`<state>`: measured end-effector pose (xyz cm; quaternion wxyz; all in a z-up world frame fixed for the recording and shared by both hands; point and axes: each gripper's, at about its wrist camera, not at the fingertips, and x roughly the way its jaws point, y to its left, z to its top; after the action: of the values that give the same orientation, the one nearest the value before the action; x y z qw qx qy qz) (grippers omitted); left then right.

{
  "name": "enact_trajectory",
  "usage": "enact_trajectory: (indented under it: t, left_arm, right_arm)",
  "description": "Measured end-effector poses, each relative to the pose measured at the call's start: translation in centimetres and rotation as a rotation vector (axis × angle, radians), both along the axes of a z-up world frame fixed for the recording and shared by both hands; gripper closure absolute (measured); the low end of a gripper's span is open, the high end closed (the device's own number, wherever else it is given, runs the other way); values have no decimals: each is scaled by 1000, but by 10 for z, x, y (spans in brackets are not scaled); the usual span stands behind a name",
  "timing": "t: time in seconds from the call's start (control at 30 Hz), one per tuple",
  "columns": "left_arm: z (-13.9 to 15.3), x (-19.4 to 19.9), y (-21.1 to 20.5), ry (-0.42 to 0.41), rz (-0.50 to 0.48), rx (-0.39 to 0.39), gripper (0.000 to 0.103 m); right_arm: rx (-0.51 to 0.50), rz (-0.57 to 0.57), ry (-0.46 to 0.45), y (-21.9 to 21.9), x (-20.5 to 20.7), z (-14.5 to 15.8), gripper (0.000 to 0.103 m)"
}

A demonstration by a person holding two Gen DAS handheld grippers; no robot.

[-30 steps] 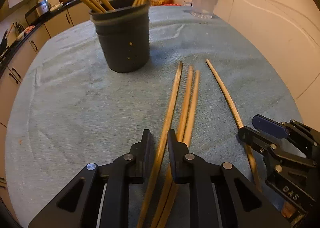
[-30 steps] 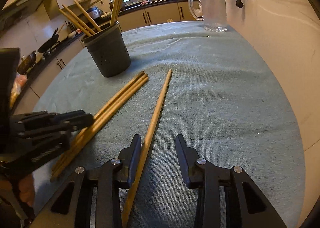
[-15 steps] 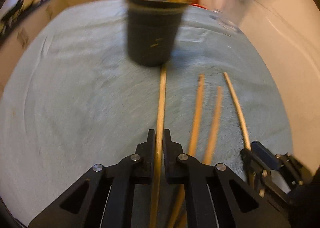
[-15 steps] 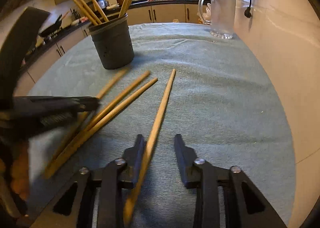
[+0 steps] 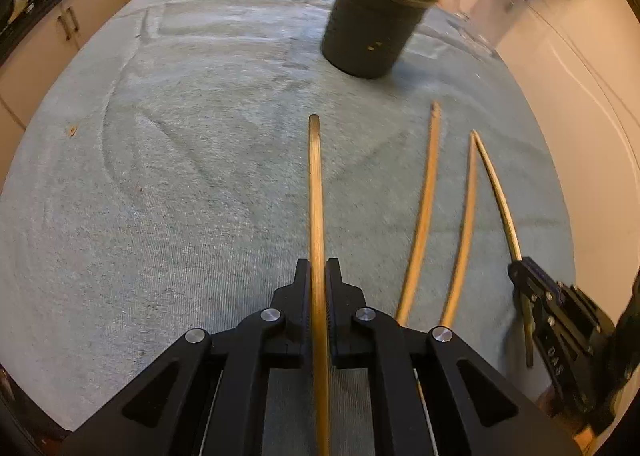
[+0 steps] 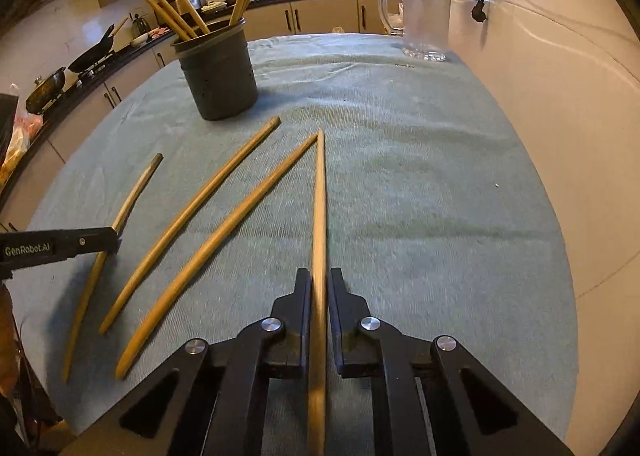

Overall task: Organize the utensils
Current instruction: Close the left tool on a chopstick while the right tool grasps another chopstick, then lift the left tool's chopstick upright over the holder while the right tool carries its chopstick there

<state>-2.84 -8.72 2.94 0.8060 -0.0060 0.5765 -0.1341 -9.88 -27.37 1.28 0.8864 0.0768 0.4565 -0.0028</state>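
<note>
Chopsticks occupy both grippers. Left gripper (image 5: 318, 280): jaws closed tight on one wooden chopstick (image 5: 316, 196), which runs straight ahead between the pads, its far tip clear of the green cloth (image 5: 180, 176). Right gripper (image 6: 319, 288): jaws finishing their closure, pads pressed on a second chopstick (image 6: 320, 208) that likewise extends forward from the fingers.

Two loose chopsticks (image 6: 208, 216) lie flat on the cloth between the two grippers, roughly parallel, tips pointing away from the grippers. From the right wrist view they lie left of the held stick; the nearer one's tip almost meets the held stick's tip.

Dark utensil holder (image 6: 218, 76): upright on the cloth, ahead and left of the right gripper, ahead and right of the left gripper, well beyond the loose sticks. Several chopsticks already stand in it, leaning against its rim.

Clear glass pitcher (image 6: 424, 16): upright at the far edge of the cloth, ahead and right of the right gripper, near the wall.
</note>
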Motion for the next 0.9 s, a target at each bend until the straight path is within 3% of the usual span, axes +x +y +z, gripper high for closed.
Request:
enact_trajectory:
  t: [0.2, 0.3, 0.53, 0.73, 0.9]
  left_arm:
    - [3, 16, -4, 27, -98, 34, 88]
    - [-4, 32, -6, 43, -111, 47, 88]
    - [-7, 58, -8, 70, -106, -3, 88]
    - [-7, 72, -12, 97, -138, 9, 88]
    - [-6, 84, -15, 103, -136, 11, 88]
  right_arm:
    - [73, 7, 56, -11, 6, 2, 93]
    - [43, 20, 100, -10, 18, 2, 93]
    - [-53, 52, 199, -5, 66, 2, 92]
    - [-93, 61, 290, -7, 110, 2, 85]
    - [-98, 58, 370, -8, 145, 1, 71]
